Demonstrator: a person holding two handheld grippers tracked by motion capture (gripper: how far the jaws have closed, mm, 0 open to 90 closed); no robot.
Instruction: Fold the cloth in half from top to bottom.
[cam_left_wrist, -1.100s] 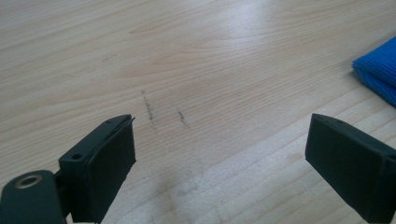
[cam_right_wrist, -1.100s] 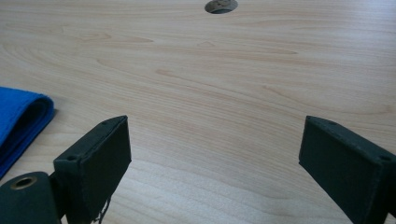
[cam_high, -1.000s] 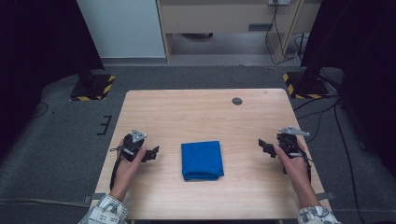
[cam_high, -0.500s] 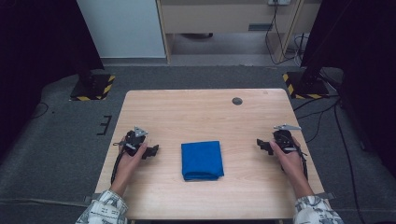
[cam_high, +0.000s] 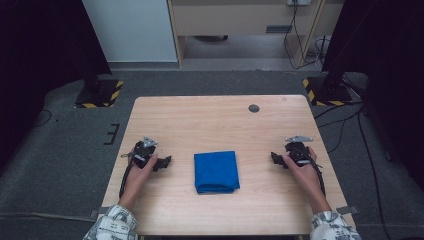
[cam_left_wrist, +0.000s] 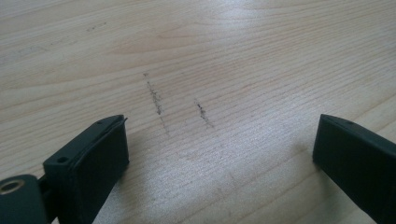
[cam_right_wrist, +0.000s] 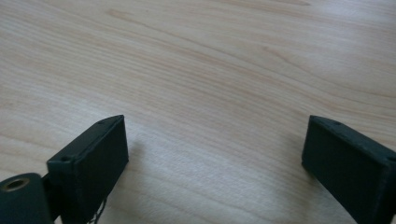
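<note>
A folded blue cloth lies flat at the middle of the wooden table. My left gripper rests low on the table to the cloth's left, a short gap away, held in a hand. My right gripper sits to the cloth's right, also apart from it. In the left gripper view my left gripper is open, jaws wide apart over bare wood with dark scratch marks. In the right gripper view my right gripper is open over plain wood, nothing between the jaws.
A small dark round grommet sits near the table's far edge. Grey carpet surrounds the table. Two stand bases with yellow-black tape flank the far corners. A light cabinet stands behind.
The right hand and gripper have shifted slightly toward the cloth and lower on the table. The left gripper has barely moved. The cloth lies as before.
</note>
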